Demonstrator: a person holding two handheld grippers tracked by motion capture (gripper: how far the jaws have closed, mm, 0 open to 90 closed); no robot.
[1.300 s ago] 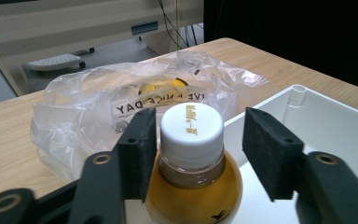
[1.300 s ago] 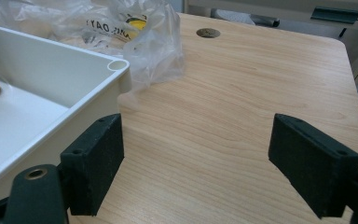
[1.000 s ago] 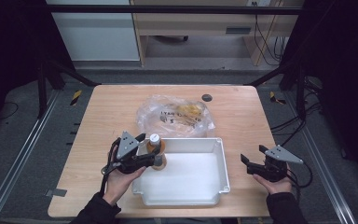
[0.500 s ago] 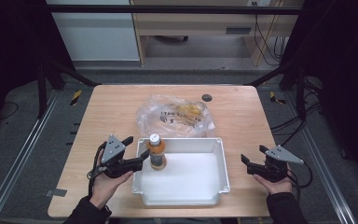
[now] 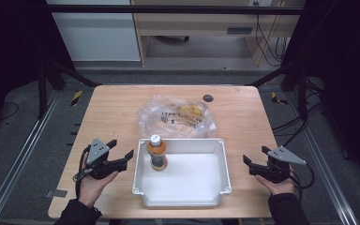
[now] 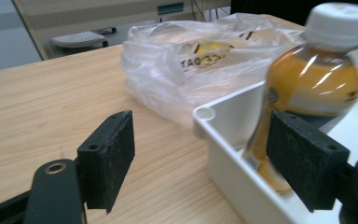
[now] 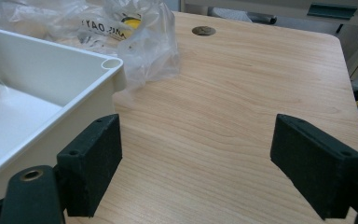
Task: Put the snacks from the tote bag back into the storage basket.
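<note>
Here, smooth white rectangular tray on wood-grain desk holds upright amber bottle; crinkled clear bag behind; left hand-held gripper and right hand-held gripper both released, jaws spread.

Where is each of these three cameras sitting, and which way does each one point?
High view: above the person's side, looking forward and down on the table; both hands and forearms show, left gripper and right gripper.
Left gripper view: rides that gripper, looking between its open jaws at the bottle in the white tray.
Right gripper view: faces bare tabletop between open jaws.
Shared: tray and plastic bag appear in all three.
</note>
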